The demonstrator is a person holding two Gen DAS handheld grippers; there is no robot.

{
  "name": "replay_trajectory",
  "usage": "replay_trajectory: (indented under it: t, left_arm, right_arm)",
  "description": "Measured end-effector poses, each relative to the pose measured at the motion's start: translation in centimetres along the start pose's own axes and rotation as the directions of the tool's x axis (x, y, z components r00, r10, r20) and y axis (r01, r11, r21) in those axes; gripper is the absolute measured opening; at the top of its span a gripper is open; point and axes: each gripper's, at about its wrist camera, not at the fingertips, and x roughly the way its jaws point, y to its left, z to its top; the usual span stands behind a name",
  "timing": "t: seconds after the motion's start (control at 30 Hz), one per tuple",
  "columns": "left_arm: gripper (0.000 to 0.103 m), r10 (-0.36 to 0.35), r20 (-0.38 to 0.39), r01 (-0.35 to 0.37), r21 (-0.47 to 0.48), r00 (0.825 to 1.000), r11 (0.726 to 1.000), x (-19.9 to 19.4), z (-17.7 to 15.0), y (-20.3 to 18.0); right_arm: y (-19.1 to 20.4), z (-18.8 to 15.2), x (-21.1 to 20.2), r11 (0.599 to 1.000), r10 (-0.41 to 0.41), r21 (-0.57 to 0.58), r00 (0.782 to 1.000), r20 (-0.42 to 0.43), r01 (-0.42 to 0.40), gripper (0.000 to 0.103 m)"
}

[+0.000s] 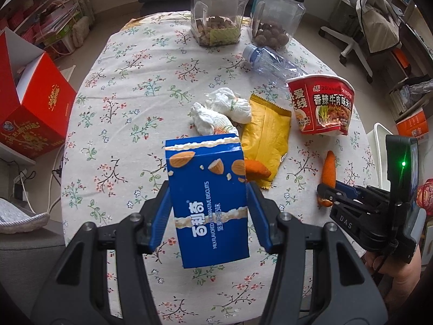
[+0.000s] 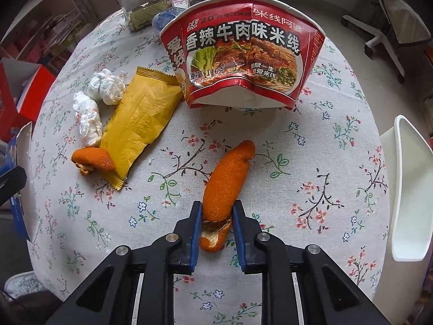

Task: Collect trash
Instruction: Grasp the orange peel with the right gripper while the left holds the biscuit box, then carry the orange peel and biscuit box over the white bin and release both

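Note:
My left gripper (image 1: 208,187) is shut on a blue biscuit box (image 1: 211,203), held upright above the floral tablecloth (image 1: 130,86). In the right wrist view my right gripper (image 2: 217,205) is shut on the near end of a long orange peel (image 2: 227,173) that lies on the cloth; the same peel (image 1: 328,169) shows at the right of the left wrist view. Farther off lie a red noodle cup (image 2: 243,59), a yellow wrapper (image 2: 138,124), two crumpled tissues (image 2: 107,86), a second orange peel (image 2: 93,159) and a clear plastic bottle (image 1: 270,61).
Two clear jars (image 1: 216,10) with black lids stand at the table's far edge. An open red carton (image 1: 32,108) sits off the left side. A white bin (image 2: 411,189) stands beside the table's right edge. An office chair (image 1: 357,40) is at the back right.

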Motion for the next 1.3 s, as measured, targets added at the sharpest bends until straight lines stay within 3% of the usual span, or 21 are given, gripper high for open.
replay_trajectory:
  t: [0.3, 0.7, 1.3]
  left_arm:
    - [0.056, -0.014, 0.013, 0.014, 0.019, 1.000, 1.000, -0.3, 0.3, -1.7]
    - [0.056, -0.062, 0.025, 0.060, 0.071, 0.998, 0.996, -0.4, 0.7, -7.1]
    - [0.056, -0.167, 0.014, 0.162, 0.186, 0.986, 0.969, 0.4, 0.3, -17.7]
  right_arm:
    - [-3.3, -0.7, -3.5, 0.999, 0.006, 0.046, 0.999, 0.053, -0.008, 0.022]
    - [-12.1, -1.6, -8.0, 0.984, -0.026, 0.178, 0.995, 0.096, 0.008, 0.022]
    - [-25.8, -5.5, -11.4, 0.904, -0.116, 0.422, 0.988, 0.106, 0.061, 0.022]
